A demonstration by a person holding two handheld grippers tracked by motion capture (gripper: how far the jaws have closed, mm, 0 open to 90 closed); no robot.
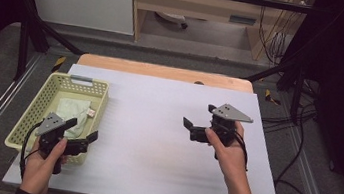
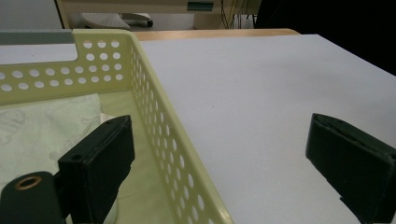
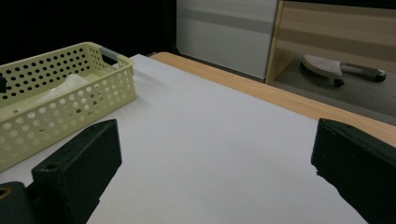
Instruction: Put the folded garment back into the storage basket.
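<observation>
Straddling perforated plastic basket [image 2: 154, 112] wall — left tongs [image 2: 224, 163], agape

No text, label, brand or number can be read on anything here.

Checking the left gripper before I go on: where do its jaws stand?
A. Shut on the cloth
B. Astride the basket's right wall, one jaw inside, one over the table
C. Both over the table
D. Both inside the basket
B: the left gripper is open, with the basket wall between its jaws and the pale cloth under the inner one.
</observation>
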